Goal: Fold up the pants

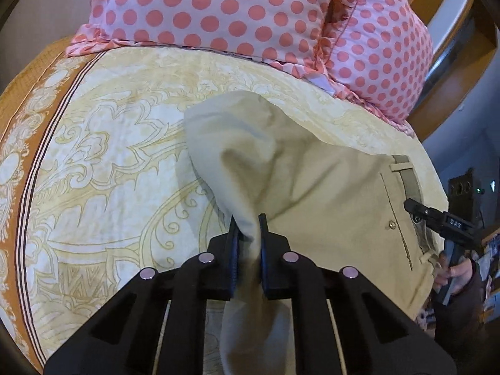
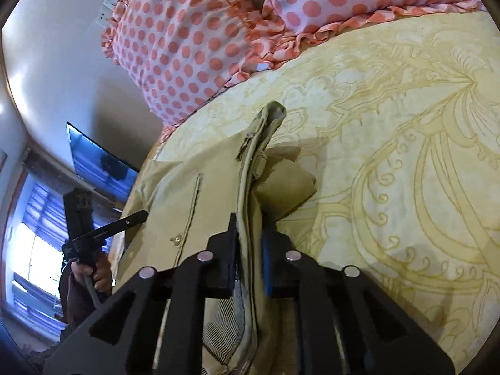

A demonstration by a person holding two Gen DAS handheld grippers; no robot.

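Left gripper [image 1: 248, 228] and right gripper [image 2: 250, 231] each have fingers pinched together on fabric.

The pants [image 1: 328, 193] are plain khaki, their inner lining [image 2: 225, 328] finely striped in black and white. The bedspread [image 1: 118, 162] is cream with pale yellow scrollwork and an orange-brown border. The pillows [image 1: 237, 9] are pink with coral polka dots and coral ruffles. Both hand-held grippers are black with blue pads [image 2: 266, 265].

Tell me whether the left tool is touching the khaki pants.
Touching. The left wrist view shows the left tool with both fingers pinched on a bunched fold of the khaki pants, the cloth running between them.
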